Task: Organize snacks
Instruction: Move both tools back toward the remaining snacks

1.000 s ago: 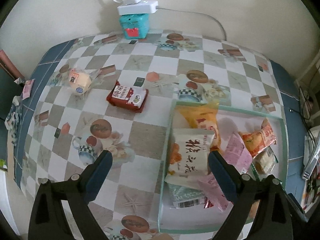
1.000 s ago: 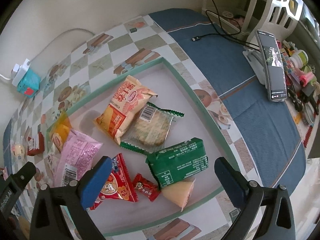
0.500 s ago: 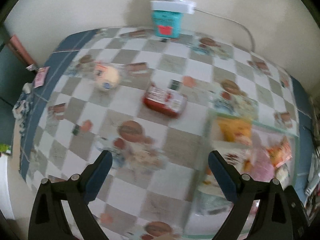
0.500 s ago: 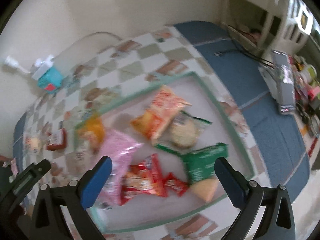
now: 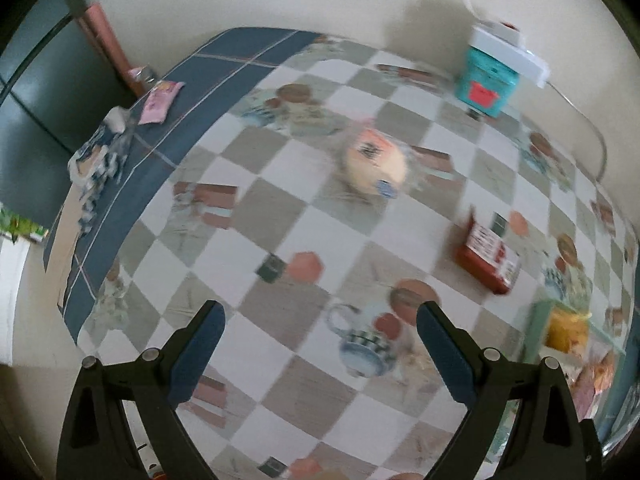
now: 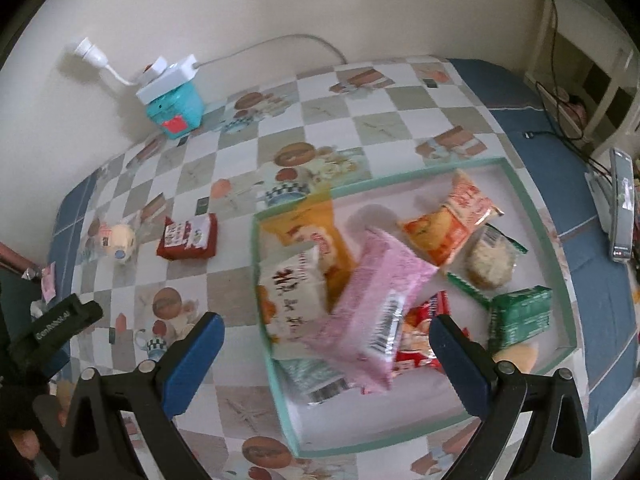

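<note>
**Two snacks still outside the tray**

The tray holds most snacks: a pink pack on top, a white pack at its 9 o'clock, an orange bag at 1 o'clock, a green box at 3 o'clock. Two lie loose on the checked tablecloth, well apart from the tray at its 9 o'clock: a red pack and, beyond it, a round bun in clear wrap.

The left gripper hangs over bare cloth, jaws wide apart, empty; the bun sits at its 12 o'clock, the red pack at 2 o'clock. The right gripper hangs over the tray's near left corner, jaws apart, gripping nothing.

A teal box stands against the wall at 11 o'clock.
</note>
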The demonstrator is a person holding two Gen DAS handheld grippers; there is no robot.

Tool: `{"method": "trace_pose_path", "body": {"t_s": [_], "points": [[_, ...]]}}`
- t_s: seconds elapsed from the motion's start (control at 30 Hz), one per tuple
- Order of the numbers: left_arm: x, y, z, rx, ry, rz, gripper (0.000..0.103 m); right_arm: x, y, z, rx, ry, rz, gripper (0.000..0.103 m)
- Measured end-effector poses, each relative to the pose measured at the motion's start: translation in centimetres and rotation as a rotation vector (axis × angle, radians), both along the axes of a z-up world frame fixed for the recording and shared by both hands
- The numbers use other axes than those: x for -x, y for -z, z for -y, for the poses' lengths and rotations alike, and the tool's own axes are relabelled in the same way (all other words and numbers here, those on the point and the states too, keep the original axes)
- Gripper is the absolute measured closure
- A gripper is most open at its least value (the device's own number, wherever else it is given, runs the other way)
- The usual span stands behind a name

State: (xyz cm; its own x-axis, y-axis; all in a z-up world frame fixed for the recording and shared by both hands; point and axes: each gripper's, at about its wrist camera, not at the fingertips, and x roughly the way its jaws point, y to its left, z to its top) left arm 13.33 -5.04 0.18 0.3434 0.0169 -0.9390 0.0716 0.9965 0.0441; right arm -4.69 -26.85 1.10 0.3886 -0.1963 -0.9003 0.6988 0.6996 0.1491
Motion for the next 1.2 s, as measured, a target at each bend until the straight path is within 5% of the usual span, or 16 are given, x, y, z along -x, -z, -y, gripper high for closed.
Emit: {"method": "trace_pose_path", "body": {"t_s": [0.63,1.2], "points": [[-4.9,1.0,-7.5,0.107,-0.084,-0.053,0.006,-5.8,2.4,-5.9,0.054,-0.106,-0.105,0.000],[-8.7,3.8,-7.2,0.228,-0.045,-0.107,0.006,-11.1,2.2,-5.2,0.006,-0.135,-0.021,0.000]]}}
